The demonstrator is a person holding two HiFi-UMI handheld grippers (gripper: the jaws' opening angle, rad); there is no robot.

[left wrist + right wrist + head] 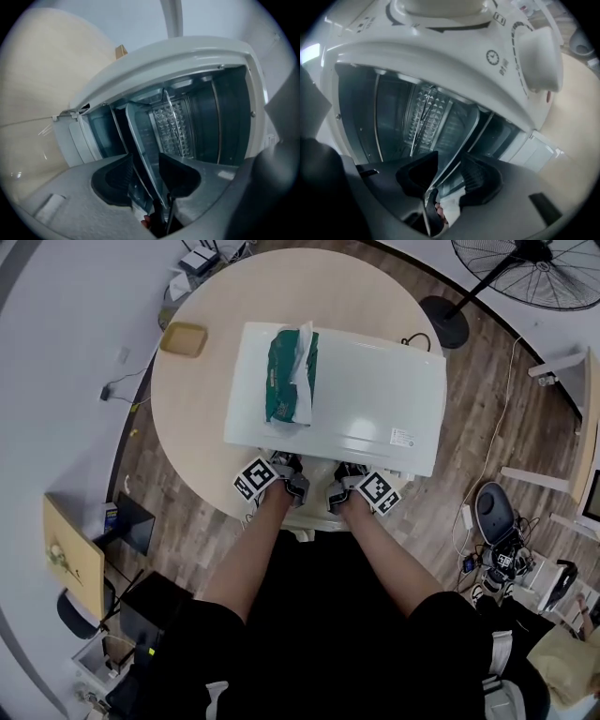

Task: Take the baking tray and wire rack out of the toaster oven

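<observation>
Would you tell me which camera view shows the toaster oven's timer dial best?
The right gripper view: the timer dial sits large at upper right, beside a clock symbol and scale marks. The left gripper view shows the open toaster oven but no dial. The head view shows only the oven's white top, hiding it.

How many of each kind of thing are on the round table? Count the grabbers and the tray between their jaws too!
Toaster oven: 1
Green packet, lying on top of the oven: 1
Small tan dish: 1
Baking tray: 1
Grippers: 2 (left gripper, right gripper)
Total: 6
</observation>
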